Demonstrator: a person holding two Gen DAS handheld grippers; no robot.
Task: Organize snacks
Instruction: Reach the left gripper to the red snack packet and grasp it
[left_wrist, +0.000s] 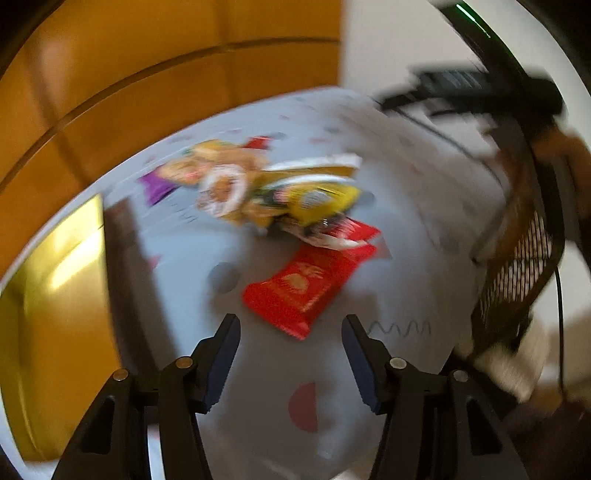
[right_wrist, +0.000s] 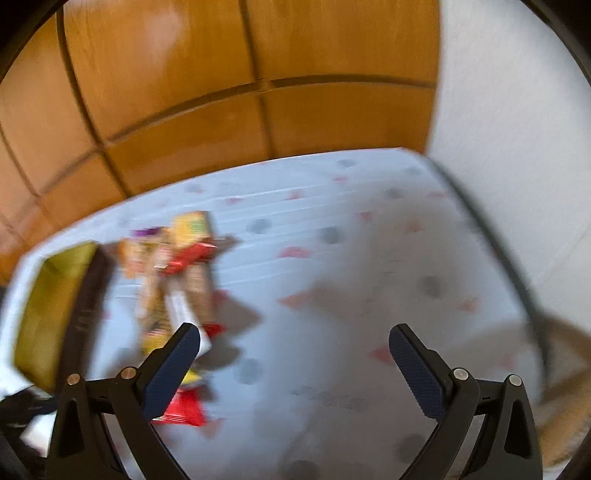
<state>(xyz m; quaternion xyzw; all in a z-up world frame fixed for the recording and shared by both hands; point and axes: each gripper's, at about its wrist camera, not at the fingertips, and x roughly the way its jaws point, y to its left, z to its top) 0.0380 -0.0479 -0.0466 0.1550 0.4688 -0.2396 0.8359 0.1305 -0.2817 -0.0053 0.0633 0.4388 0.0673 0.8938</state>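
Broadly, a pale grey table (left_wrist: 388, 177) printed with grey dots and red triangles fills both blurred views, backed by orange-brown wooden panelling (right_wrist: 177, 66). At its edge sits a shiny gold box (left_wrist: 55, 295). A heap of mixed snack packets (left_wrist: 258, 184) lies mid-table, with a flat red foil snack packet (left_wrist: 306, 288) apart on its near side, just ahead of the left gripper (left_wrist: 290, 326). Both its fingers and those of the right gripper (right_wrist: 293, 336) stand released, grasping nothing.
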